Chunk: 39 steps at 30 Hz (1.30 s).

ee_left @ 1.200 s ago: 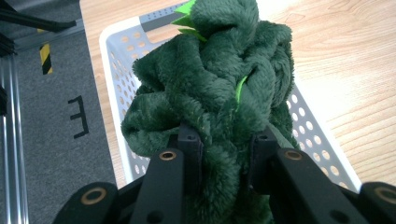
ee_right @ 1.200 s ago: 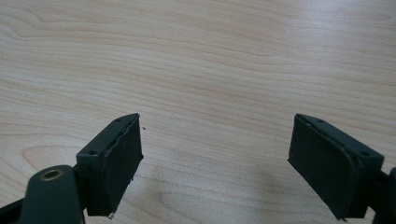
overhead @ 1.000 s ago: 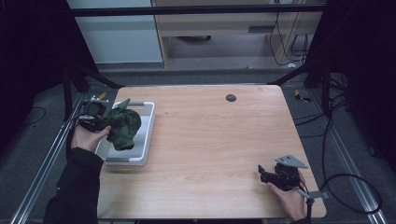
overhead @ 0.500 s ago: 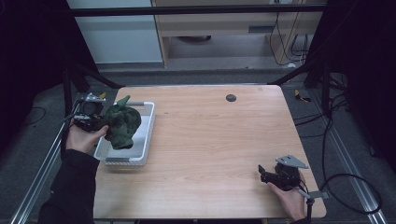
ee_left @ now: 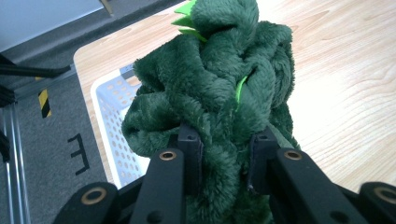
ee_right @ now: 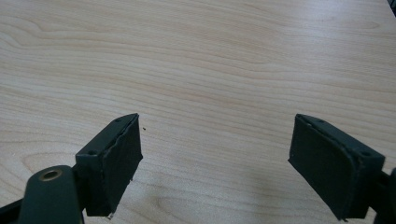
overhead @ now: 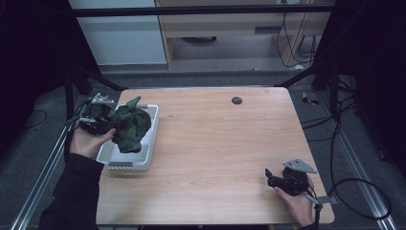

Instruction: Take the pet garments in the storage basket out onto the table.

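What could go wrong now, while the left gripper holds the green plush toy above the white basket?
1. The left gripper pinches only a fold of the soft green plush toy, so the fabric might slip out.
2. The toy hangs partly over the rim of the white basket; a low sideways move could catch the rim and drag or tip it.
3. The right gripper rests open, far away, and cannot steady the basket.

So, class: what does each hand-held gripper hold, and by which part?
The left hand-held gripper pinches the green plush toy by a lower fold; the right hand-held gripper holds nothing.

Dim room w/ grey floor (overhead: 43,143), wood cabinet (overhead: 225,28) behind, dark sides.
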Tool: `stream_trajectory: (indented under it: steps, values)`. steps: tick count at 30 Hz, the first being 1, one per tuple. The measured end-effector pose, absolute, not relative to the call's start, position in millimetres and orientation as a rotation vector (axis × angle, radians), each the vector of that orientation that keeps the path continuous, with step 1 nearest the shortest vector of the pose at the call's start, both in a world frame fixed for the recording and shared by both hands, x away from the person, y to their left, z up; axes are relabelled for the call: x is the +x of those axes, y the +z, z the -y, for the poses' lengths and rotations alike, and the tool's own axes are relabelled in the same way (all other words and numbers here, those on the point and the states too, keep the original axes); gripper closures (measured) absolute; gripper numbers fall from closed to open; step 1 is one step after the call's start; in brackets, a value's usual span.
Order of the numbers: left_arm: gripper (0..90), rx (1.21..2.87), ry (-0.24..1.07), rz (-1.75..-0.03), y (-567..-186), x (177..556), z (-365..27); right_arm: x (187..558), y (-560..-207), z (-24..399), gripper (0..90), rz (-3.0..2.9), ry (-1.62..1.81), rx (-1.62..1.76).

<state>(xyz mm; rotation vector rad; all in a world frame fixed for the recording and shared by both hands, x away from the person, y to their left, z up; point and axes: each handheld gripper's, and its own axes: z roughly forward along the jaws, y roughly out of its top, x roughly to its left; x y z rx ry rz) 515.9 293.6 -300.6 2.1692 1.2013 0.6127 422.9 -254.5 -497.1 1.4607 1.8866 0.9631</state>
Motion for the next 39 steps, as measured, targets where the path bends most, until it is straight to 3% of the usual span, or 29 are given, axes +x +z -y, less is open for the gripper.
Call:
stream_trajectory:
  steps: [39]
  values:
    - [72.1,2.292,0.539,-0.965,-305.2,503.1,-233.2,422.9,-497.5,254.6,16.1,-1.890,0.962,1.451]
